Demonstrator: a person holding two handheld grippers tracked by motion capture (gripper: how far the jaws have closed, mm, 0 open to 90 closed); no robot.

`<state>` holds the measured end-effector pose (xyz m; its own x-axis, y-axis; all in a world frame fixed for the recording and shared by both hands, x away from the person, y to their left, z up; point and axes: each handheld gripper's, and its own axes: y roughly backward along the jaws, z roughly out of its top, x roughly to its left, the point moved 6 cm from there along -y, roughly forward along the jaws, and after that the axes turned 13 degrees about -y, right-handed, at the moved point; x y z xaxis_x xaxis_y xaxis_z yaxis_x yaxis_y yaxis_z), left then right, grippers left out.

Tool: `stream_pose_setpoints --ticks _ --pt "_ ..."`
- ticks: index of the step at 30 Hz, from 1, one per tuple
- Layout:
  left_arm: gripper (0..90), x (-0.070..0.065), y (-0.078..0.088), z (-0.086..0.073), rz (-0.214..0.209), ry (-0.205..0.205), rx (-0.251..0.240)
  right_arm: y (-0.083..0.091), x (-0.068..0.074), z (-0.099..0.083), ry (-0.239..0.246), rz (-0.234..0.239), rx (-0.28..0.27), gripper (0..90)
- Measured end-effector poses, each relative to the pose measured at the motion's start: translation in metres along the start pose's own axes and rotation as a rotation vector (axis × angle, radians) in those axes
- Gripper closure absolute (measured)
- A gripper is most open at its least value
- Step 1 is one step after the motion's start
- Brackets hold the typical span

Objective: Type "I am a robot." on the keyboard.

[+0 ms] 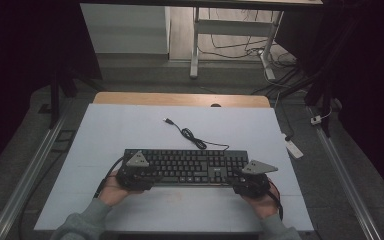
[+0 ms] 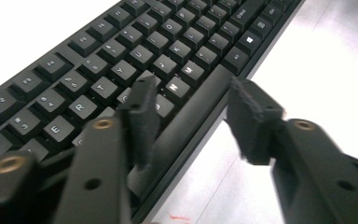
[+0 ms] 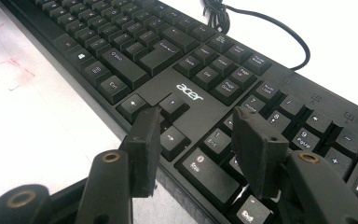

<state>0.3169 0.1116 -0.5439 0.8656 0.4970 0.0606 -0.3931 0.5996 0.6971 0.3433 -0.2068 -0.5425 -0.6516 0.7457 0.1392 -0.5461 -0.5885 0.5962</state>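
Black plastic full-size keyboard (image 1: 185, 167) flat on white counter (image 1: 130, 130). Left gripper (image 2: 191, 112) straddles its front edge, jaws parted, not pressing. Right gripper (image 3: 196, 140) hovers wide over arrow keys.

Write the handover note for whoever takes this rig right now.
Left tool: jaws apart, straddling the front edge of the black Acer keyboard near the space bar; one jaw is over the keys, the other off the edge over the white tabletop. No firm grip shows.
Right tool: open over the arrow keys and the number pad, holding nothing.
Keyboard: flat on the tabletop at the near middle; its cable lies loose behind it, plug free.
Done: both tools are set at the keyboard's two ends.
Left: probably close both and lift or shift the keyboard.
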Motion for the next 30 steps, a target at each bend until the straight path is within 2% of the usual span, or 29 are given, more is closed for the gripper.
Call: stream_pose_setpoints --ticks 9,19,30 --pt "88.2 -0.006 -0.009 -0.001 0.004 -0.042 0.031 0.000 0.000 0.000 0.001 -0.003 0.001 52.2" --pt "88.9 -0.005 -0.017 -0.004 0.006 -0.048 0.067 0.000 0.000 0.000 -0.001 -0.002 -0.001 52.1" --pt "88.9 -0.006 -0.022 -0.005 0.013 -0.043 0.082 0.000 0.000 0.000 -0.001 -0.003 0.000 51.9"
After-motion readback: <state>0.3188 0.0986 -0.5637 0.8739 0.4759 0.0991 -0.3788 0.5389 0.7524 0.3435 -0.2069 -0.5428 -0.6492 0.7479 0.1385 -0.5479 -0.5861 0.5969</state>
